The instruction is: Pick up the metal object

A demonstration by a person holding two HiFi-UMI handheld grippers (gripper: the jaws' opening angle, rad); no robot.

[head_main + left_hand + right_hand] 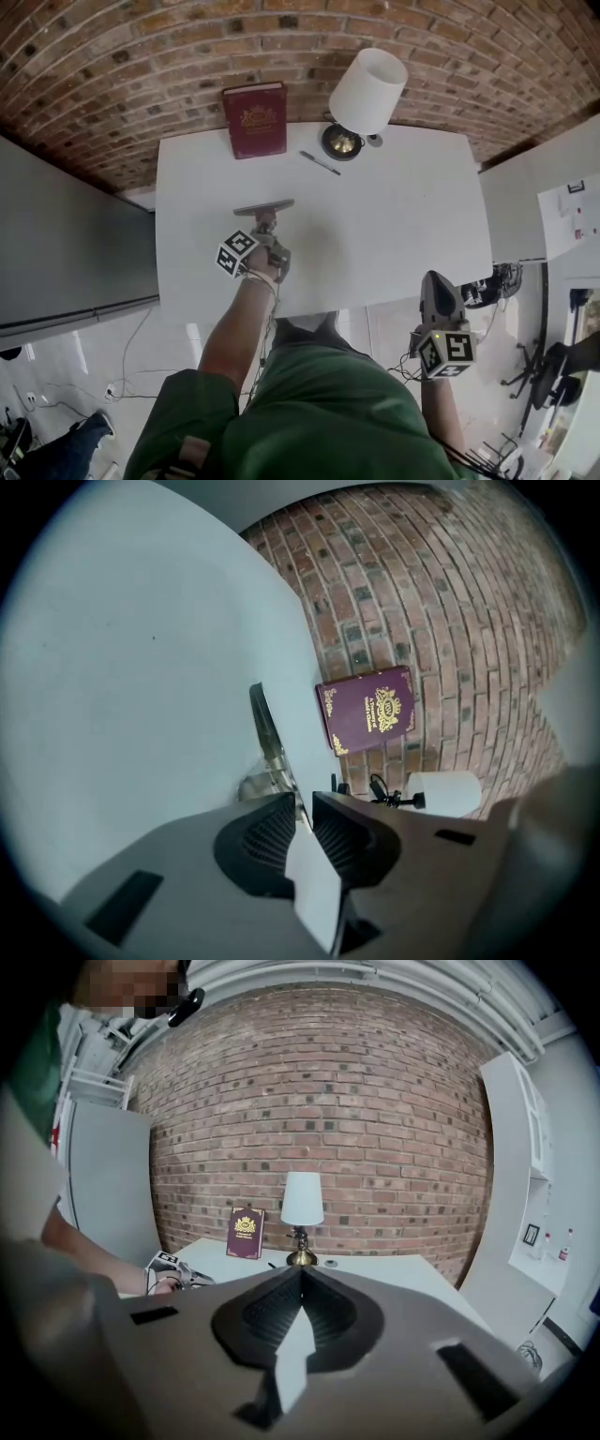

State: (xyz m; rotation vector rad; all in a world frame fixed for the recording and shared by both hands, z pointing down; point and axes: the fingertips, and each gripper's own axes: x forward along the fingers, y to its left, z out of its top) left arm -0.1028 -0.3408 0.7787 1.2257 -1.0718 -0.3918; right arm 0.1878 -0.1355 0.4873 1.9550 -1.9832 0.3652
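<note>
From the head view, my left gripper reaches over the white table and pinches the stem of the metal object, whose flat bar lies crosswise just beyond my fingertips. A red book leans on the brick wall, with a lamp and a pen nearby. My right gripper hangs off the table's near edge.

In the left gripper view, my jaws stand close together, clamped on the thin stem of the metal object.

In the right gripper view, my right gripper is empty, its jaws pressed together.
</note>
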